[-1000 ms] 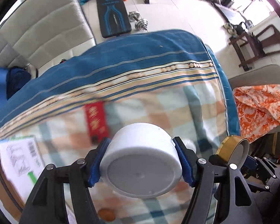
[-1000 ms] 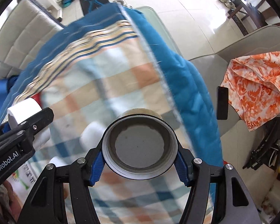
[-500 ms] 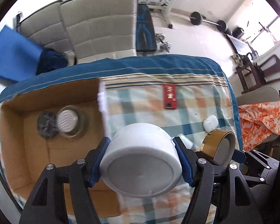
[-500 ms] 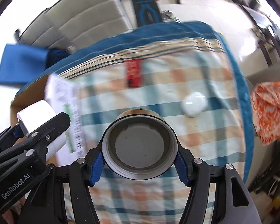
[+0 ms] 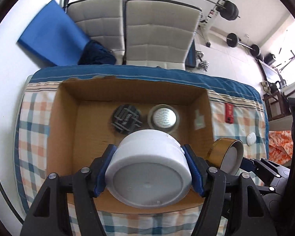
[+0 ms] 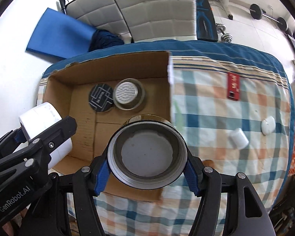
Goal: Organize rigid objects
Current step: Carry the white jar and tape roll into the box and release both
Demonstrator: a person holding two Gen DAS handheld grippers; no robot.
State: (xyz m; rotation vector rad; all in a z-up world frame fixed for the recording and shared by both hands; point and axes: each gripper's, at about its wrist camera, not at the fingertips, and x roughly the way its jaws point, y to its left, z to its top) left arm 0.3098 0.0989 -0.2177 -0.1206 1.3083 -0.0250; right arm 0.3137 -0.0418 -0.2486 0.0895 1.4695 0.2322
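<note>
My left gripper (image 5: 148, 170) is shut on a white round jar (image 5: 149, 169) and holds it above the open cardboard box (image 5: 64, 122). My right gripper (image 6: 147, 155) is shut on a gold-sided round lid (image 6: 147, 153), held over the box's near right corner (image 6: 127, 193). The lid also shows in the left wrist view (image 5: 225, 155). The white jar shows in the right wrist view (image 6: 43, 125). Inside the box lie a black patterned disc (image 5: 126, 121) and a metal tin with a white dotted top (image 5: 164, 118).
On the checked cloth (image 6: 216, 106) right of the box lie a red flat pack (image 6: 233, 88), a small white cylinder (image 6: 238, 137) and a white rounded case (image 6: 268, 125). Grey chairs (image 5: 157, 29), a blue mat (image 5: 51, 33) and gym weights (image 5: 230, 9) stand beyond the table.
Both views have swung left from the cloth to the cardboard box. Both grippers now hang over the box, each still holding its object.
</note>
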